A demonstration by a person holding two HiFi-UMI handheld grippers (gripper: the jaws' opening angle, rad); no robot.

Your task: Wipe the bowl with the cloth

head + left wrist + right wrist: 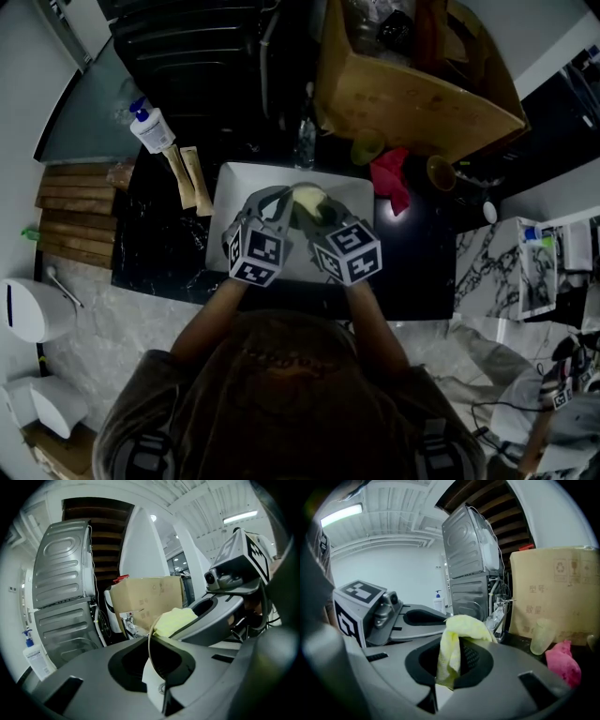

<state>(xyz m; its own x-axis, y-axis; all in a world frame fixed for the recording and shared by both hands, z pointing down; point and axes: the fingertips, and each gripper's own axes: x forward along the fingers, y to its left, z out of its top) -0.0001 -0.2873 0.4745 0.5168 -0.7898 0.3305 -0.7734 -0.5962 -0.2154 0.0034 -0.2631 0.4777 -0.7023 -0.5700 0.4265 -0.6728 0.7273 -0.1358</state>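
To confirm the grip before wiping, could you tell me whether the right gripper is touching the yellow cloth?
Touching. The right gripper view shows the yellow cloth pinched between the jaws of the right gripper and bunched above them.

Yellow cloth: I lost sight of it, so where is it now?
The yellow cloth is pinched in the right tongs, at the centre of the head view above the white sink, beside the bowl in the left tongs.

Head view steeply down over a probable sink point(234, 187), gripper views low, level, sharing the cardboard box point(150, 597)
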